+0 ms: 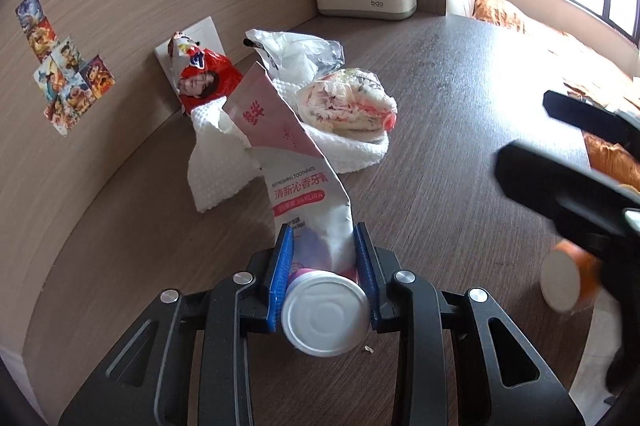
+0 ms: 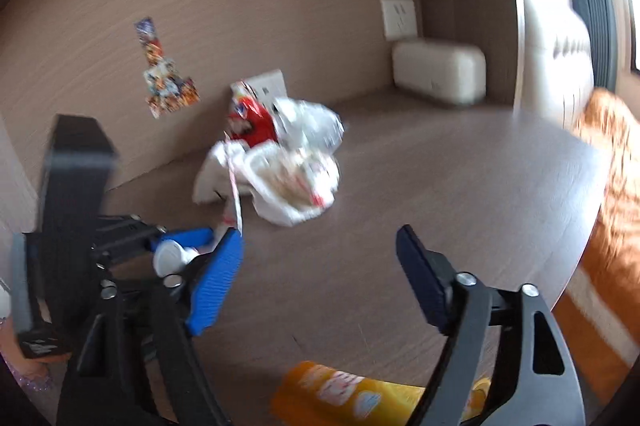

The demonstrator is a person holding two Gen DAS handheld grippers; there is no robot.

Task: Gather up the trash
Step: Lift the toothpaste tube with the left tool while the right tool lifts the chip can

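Left wrist view: left claw (image 1: 323,266) clamped on a toothpaste tube (image 1: 308,202) above the bench (image 1: 460,130), right claw (image 2: 320,266) hanging wide open, nothing in it

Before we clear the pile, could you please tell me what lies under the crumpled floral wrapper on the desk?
The crumpled floral wrapper rests on a white textured paper towel, which spreads over the brown wooden desk. Anything beneath the towel is hidden.

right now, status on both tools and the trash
Left tool shut on toothpaste tube. Right tool open, empty. Trash pile on table, nothing blocking.
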